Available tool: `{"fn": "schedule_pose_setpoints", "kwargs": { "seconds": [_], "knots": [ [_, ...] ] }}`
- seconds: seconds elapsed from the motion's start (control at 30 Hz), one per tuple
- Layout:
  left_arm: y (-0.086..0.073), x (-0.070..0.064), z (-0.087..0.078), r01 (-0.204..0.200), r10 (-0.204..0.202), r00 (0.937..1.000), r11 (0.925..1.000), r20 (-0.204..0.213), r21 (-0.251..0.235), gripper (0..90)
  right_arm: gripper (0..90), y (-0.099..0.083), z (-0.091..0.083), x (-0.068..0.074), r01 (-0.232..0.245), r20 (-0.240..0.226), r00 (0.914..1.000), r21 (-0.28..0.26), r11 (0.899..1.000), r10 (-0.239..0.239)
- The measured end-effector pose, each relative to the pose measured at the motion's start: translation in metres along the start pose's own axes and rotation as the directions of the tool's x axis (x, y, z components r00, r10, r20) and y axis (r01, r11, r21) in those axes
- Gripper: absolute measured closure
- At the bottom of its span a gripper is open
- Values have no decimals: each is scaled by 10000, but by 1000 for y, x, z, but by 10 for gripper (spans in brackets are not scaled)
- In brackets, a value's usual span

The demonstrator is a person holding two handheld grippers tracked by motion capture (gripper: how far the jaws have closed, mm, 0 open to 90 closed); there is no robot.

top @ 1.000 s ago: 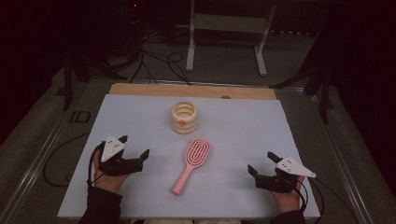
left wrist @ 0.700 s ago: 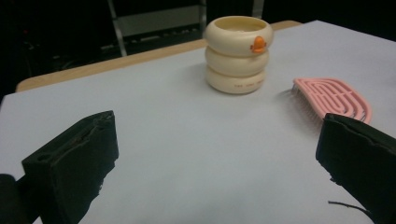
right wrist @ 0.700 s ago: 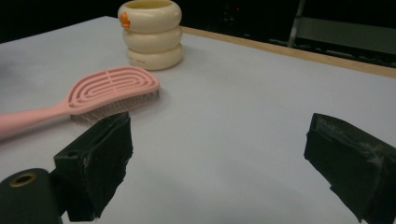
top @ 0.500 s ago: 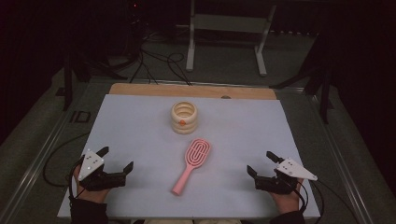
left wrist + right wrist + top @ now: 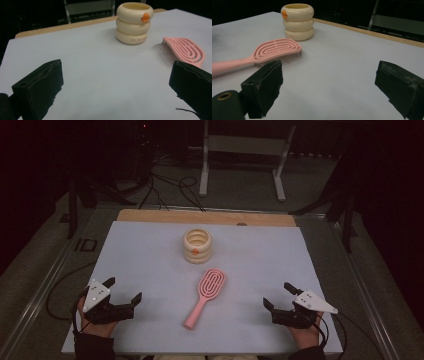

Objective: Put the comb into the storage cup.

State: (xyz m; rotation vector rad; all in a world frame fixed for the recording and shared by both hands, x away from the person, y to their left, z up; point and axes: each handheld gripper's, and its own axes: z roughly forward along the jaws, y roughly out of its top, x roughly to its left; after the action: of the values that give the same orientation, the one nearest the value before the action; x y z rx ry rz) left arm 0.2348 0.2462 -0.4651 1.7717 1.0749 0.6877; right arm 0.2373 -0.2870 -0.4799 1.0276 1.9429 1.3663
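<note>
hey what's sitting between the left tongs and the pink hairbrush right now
Nothing: in the high view, bare white table sheet separates the open left tongs from the pink hairbrush.

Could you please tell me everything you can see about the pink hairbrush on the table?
The pink hairbrush looks like moulded plastic, with a long slim handle and an oval head cut through by looping slots. It lies flat on the pale blue table cover, bristles down, the head pointing toward the cream ringed cup and the handle back toward the person. It sits apart from the cup, between the left claw and right claw, and neither touches it. Both claws stand open.
</note>
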Motion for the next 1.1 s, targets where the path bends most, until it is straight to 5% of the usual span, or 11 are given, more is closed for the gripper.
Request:
{"fn": "schedule_pose_setpoints", "kwargs": {
  "seconds": [0.7, 1.1],
  "knots": [
    [28, -22, 17, -283, 281, 9996, 9960, 42, 842, 3, 75, -1, 0, -1, -84, 122, 9999, -37, 10000, 84],
    [50, -43, 43, -832, 784, 9964, 9783, 324, 1899, 3, 75, -2, 0, -3, -153, 168, 9997, -19, 9999, 154]
  ]
}}
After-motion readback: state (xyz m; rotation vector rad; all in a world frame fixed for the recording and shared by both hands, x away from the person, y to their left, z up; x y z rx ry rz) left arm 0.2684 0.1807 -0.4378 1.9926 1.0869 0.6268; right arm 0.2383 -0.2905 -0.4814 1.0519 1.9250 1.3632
